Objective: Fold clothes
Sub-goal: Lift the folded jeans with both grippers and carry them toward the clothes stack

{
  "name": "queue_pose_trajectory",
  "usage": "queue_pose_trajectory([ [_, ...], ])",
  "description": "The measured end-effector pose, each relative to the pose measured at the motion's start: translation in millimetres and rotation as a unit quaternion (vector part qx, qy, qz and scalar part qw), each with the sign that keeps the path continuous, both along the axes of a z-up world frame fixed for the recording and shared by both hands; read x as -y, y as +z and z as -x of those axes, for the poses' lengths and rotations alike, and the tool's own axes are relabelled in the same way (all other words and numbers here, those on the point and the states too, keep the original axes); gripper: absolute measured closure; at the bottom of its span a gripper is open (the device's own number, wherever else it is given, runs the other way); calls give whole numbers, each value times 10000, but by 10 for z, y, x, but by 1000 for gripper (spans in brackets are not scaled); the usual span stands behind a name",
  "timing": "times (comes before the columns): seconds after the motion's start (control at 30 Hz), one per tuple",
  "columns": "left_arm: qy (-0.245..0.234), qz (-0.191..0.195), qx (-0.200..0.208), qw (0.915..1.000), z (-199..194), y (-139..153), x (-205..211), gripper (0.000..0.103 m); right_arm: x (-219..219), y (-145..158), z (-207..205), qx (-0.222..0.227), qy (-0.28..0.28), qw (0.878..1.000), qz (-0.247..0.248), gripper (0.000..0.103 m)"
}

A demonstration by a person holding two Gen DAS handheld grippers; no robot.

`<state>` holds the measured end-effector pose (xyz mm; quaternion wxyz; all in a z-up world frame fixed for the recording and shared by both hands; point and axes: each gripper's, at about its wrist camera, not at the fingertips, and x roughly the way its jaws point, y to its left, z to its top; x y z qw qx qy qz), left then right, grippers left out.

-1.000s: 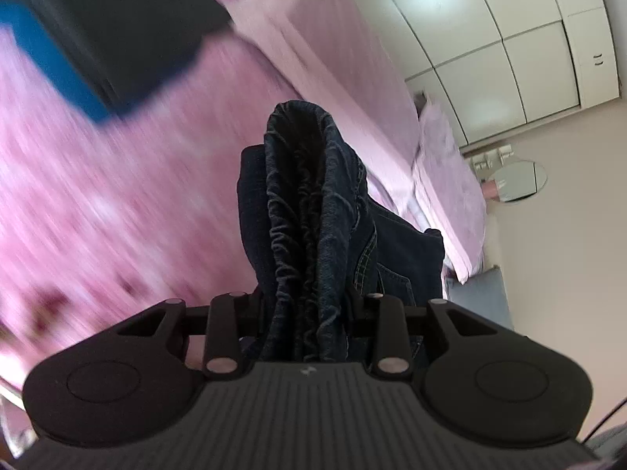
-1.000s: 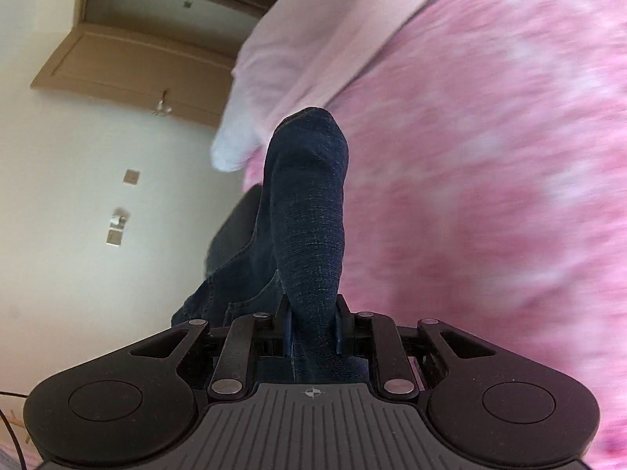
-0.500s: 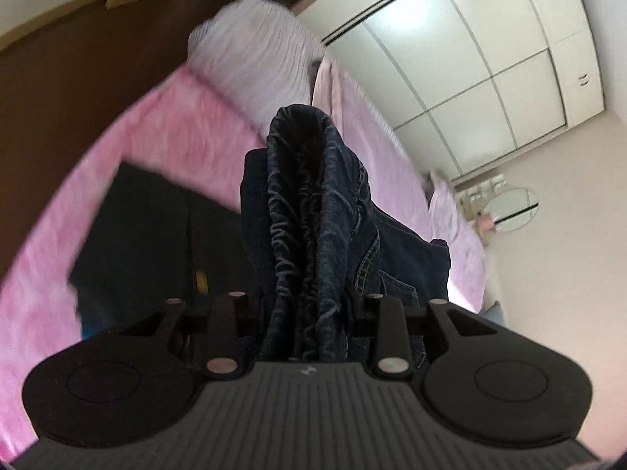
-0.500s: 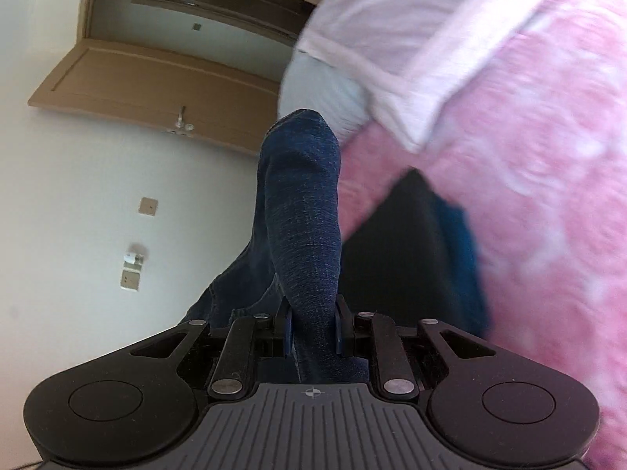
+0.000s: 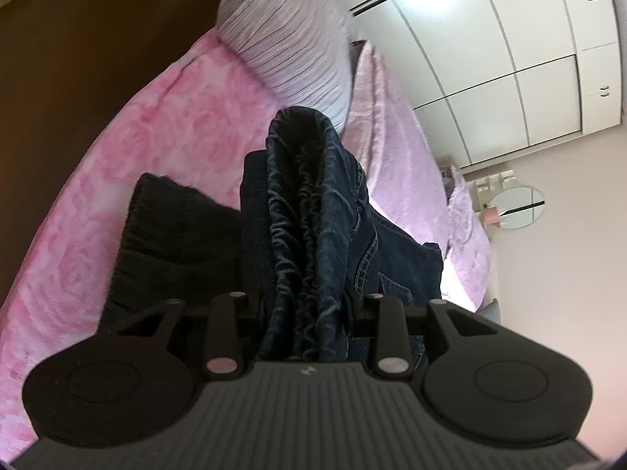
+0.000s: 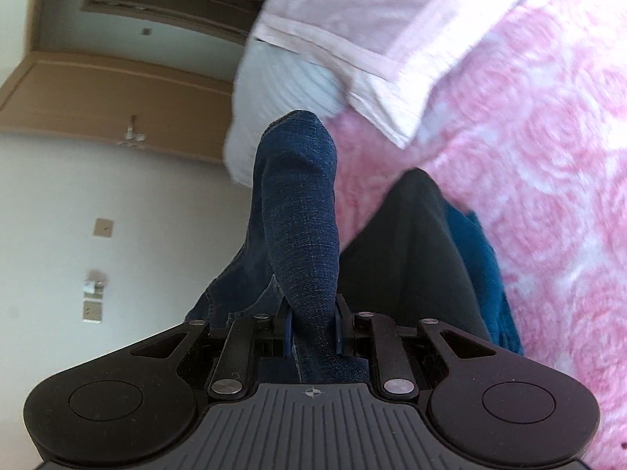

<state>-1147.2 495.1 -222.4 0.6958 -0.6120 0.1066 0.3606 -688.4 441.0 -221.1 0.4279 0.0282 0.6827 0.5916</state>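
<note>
- Covering most of both views, the pink bedspread [image 5: 164, 149] is the wide soft surface where the clothes get folded; I judge it is the place where the garment will be laid.
- A ribbed pillow [image 5: 290, 47] lies at the far end of the bed, out of the way of the folding area.
- A dark folded garment [image 5: 172, 235] already lies flat on the bedspread, low and left of the jeans in the left view; it looks like a finished piece put aside.
- The jeans [image 5: 313, 211] are in the air, above the bed, and they hang between the two tools. Probably they are lifted so the cloth hangs straight before it goes down.
- The left gripper [image 5: 305, 305] is clenched on a thick gathered bunch of the jeans, which stands up from between its jaws.
- The right gripper [image 6: 311, 327] is clamped on a narrower, smooth part of the jeans [image 6: 299, 211]; whether this is a leg end, I cannot tell.
</note>
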Motion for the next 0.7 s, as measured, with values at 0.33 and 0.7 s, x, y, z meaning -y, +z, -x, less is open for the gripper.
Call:
queue_pose_trajectory([
  [0.33, 44, 348, -754, 9965, 57, -474, -74, 60, -168, -396, 124, 865, 197, 9951, 428, 68],
  [0.7, 438, -643, -2132, 9739, 199, 272, 307, 74, 325, 115, 287, 2520, 717, 9619, -778, 66],
])
